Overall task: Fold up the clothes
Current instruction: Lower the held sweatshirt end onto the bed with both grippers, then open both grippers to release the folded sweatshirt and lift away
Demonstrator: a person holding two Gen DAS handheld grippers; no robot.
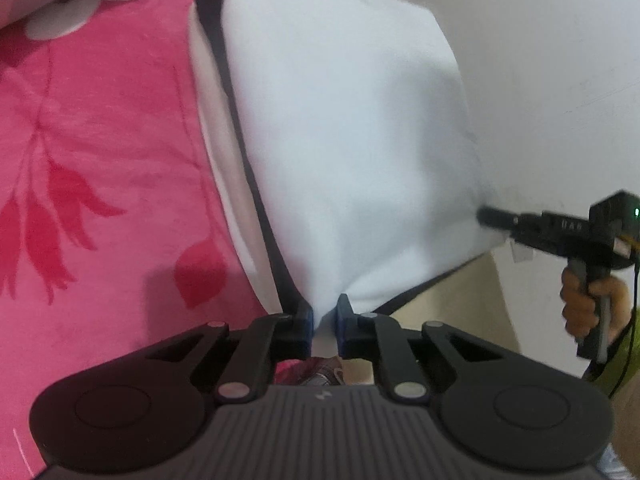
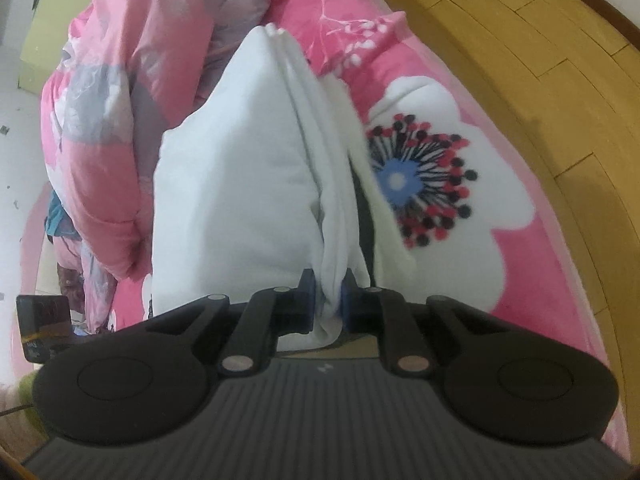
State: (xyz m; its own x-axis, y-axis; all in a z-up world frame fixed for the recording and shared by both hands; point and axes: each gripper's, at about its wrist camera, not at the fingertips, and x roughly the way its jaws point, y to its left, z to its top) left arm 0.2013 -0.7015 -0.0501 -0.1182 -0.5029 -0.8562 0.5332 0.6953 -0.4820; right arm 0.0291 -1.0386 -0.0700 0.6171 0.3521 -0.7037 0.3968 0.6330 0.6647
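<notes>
The left tongs [image 1: 323,320] are clamped on a pinched corner of the white garment [image 1: 344,152], the cloth being gathered to a narrow neck between the blue pads [image 1: 344,312]. The right tongs [image 2: 327,300] are clamped likewise on a bunched fold of the same garment [image 2: 236,200], several layers being squeezed together between the jaws. In the left view the right tongs [image 1: 490,216] are seen to meet the cloth at its far edge, with a hand [image 1: 588,296] wrapped round the grip below.

By these two holds the garment is kept stretched between the tongs and raised off the bed [image 1: 100,140], probably so that it can be spread flat or doubled over without dragging. Both tongs are angled downward, which suits a hold on an edge taken from above.

A dark-trimmed pale layer [image 1: 236,184] is seen under the white cloth; whether it belongs to the same garment cannot be told. Beyond, the pink flowered blanket [image 2: 440,160] covers the bed, a rumpled pink and grey quilt [image 2: 120,120] is heaped at the far side, and a wooden floor [image 2: 540,60] lies past the edge.

The fold is judged to be at an early stage: held, not yet laid.
</notes>
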